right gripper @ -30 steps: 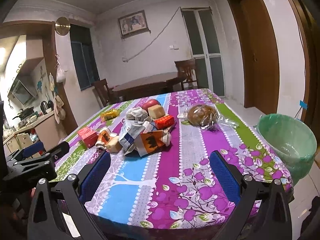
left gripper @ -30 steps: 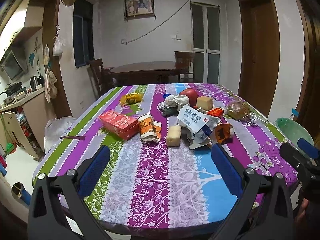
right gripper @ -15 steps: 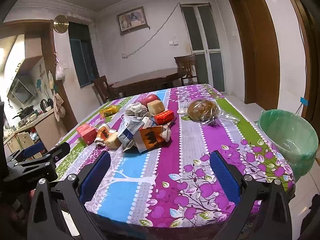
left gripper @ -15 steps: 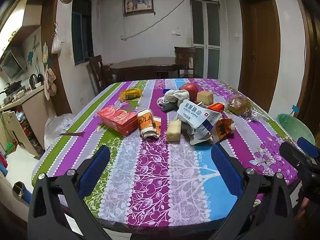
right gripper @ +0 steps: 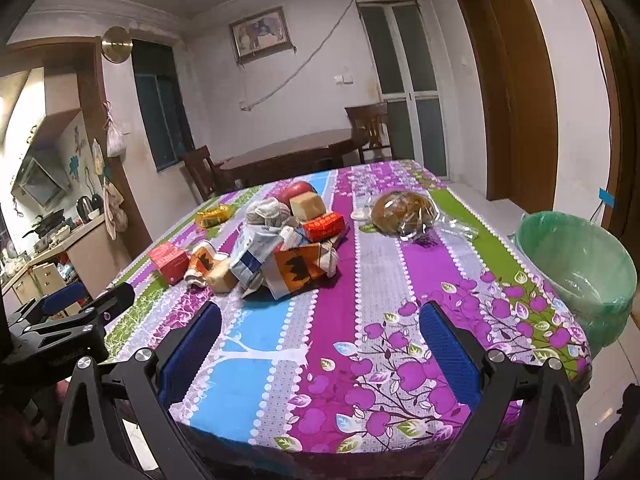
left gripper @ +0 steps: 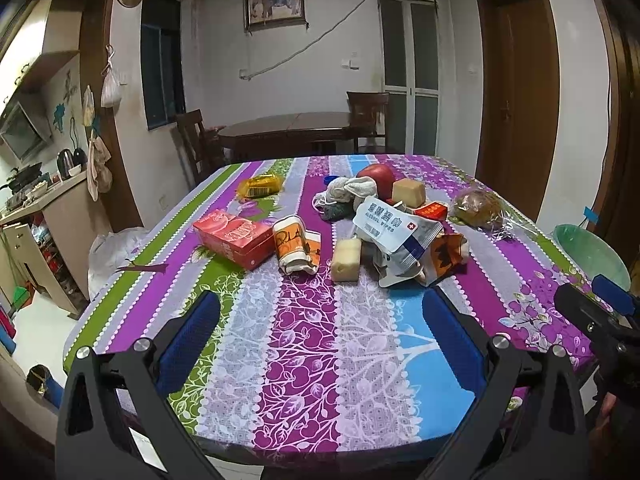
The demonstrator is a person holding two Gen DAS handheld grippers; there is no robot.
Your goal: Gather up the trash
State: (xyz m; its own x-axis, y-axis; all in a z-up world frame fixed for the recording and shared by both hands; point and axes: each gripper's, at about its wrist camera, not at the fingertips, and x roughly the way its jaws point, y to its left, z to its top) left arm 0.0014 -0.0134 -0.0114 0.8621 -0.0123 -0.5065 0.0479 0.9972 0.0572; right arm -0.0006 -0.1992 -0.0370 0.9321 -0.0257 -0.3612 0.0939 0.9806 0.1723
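The trash [left gripper: 384, 232] lies in a loose heap on the middle of the table [left gripper: 320, 344], well ahead of both tools: a wipes pack [left gripper: 394, 226] draped over an orange wrapper [left gripper: 446, 254], a pale sponge-like block [left gripper: 346, 260] just left of them, a crumpled cup [left gripper: 294, 246] touching a red box [left gripper: 234, 236], and a yellow wrapper [left gripper: 260, 186] farther back on its own. An apple [left gripper: 378, 176], a second tan block [left gripper: 408, 194] and a bagged loaf [right gripper: 404, 210] sit among it and may not be rubbish at all. The left gripper [left gripper: 320, 328] hovers over the near edge with its fingers spread wide and nothing between them; the right gripper [right gripper: 320, 336] does the same. The lined bin [right gripper: 580, 268] stands off the right side of the table, closest to the right gripper. The step in hand looks like the first approach and pick. It is best to begin with a piece that lies free at the front of the heap, such as the pale block or the orange wrapper, coming in low with one finger on each side. Flat film like the wipes pack will likely slip, so pinching a raised fold seems wiser than pressing it onto the cloth. The right gripper has the shorter carry to the bin.
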